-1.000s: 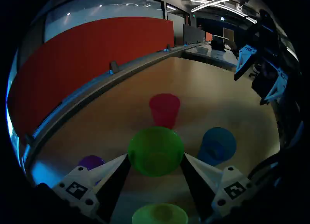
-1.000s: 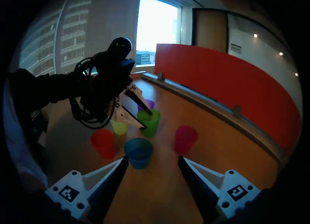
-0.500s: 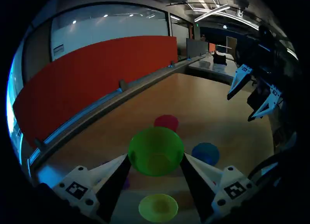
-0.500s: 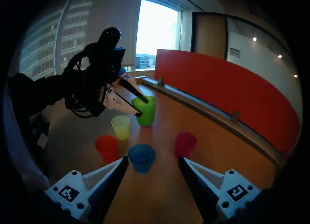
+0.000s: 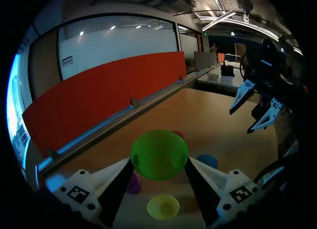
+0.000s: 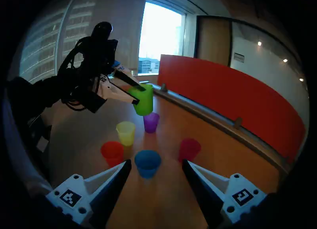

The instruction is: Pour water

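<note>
My left gripper is shut on a translucent green cup, held upright and lifted well above the wooden table. In the right gripper view the green cup hangs in the left gripper above a purple cup. On the table below stand a yellow cup, a red cup, a blue cup and a pink cup. My right gripper is open and bare, just short of the blue cup. It also hovers at the far right as the right gripper.
A red partition with a grey rail runs along the table's far edge. A bright window lies behind. A dark sleeve and cables trail from the left gripper. Open tabletop stretches to the right of the cups.
My left gripper has risen with the green cup, well above the other cups, uncovering the purple cup beneath it. The right gripper has stayed open near the blue cup.
</note>
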